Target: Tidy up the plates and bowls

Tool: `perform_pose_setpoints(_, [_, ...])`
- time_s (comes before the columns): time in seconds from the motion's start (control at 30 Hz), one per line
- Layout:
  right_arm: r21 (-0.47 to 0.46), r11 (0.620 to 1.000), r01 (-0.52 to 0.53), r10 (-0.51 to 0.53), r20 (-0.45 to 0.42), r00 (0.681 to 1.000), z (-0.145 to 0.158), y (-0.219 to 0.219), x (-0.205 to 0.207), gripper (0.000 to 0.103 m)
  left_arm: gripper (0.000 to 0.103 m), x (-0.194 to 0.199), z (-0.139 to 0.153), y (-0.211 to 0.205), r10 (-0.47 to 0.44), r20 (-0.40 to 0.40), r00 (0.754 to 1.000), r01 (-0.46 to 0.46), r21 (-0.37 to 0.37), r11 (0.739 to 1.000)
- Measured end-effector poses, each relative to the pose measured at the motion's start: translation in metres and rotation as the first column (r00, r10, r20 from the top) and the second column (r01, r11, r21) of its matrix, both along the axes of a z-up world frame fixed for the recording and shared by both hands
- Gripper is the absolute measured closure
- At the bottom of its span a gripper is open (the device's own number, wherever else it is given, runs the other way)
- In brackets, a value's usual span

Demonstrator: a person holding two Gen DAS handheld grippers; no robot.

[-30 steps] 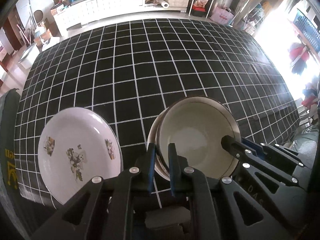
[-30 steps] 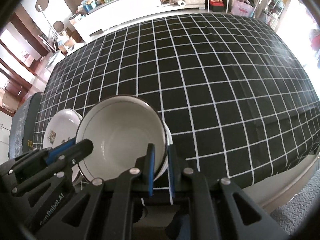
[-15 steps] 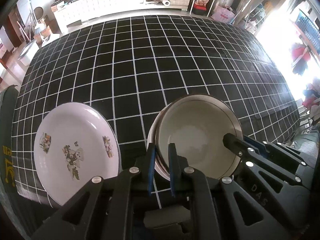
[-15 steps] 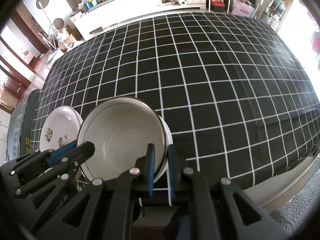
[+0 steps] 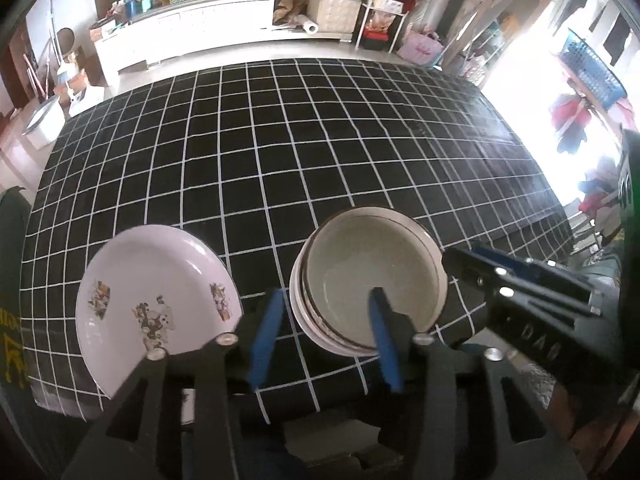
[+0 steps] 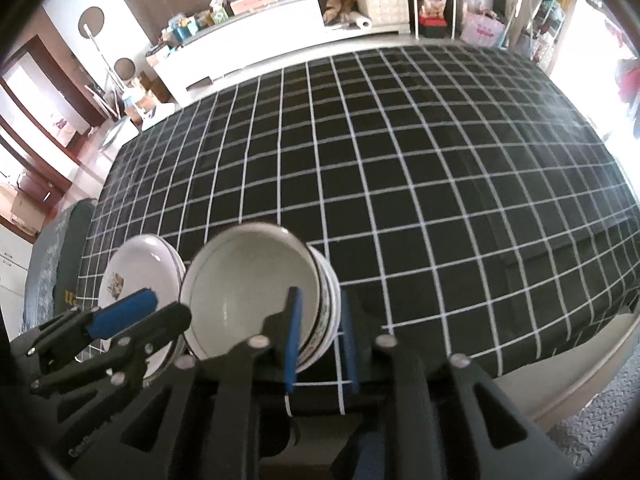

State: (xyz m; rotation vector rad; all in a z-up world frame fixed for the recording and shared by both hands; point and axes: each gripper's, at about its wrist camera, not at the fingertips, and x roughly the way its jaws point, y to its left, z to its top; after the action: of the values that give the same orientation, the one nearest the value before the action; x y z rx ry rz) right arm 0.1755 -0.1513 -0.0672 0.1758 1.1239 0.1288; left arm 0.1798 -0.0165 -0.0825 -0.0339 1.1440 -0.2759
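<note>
White bowl stack [image 5: 370, 292]: between both tools, its rims straddled.
Left tool [image 5: 324, 322]: fingers apart.
Right tool [image 6: 320, 320]: fingers apart.

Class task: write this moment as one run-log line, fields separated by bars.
left gripper: open, straddling rim | right gripper: open, straddling rim | bowl stack: on tablecloth | plate: beside stack

Black grid tablecloth [image 5: 304, 152], white sideboard [image 6: 256, 40]

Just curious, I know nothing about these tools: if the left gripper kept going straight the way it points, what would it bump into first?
Probably the stack of bowls: the left gripper is open astride its near rim. Depth is uncertain.
</note>
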Motion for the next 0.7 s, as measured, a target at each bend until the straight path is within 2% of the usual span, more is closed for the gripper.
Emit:
perform_pose_setpoints(0.23, [0.031,1.0,0.001,-0.002,0.026,1.0,0.012,-0.007,-0.004,0.031,0.043,-0.007,0.001,0.011,-0.013,-0.028,1.0,0.01,-0.081,0.997])
perform_pose_setpoints(0.4, [0.058,0.998,0.014,-0.013,-0.007,1.0,0.003,-0.008,0.003,0.014,0.039,-0.002,-0.011,0.013,-0.02,-0.075,0.997,0.01,-0.129,0.992])
perform_pose_setpoints(0.7, [0.128,0.992,0.021,-0.007,-0.11,0.994,-0.034,-0.002,0.024,0.011,0.039,0.019,-0.052,0.018,-0.017,-0.17,0.985,-0.012,-0.168,0.986])
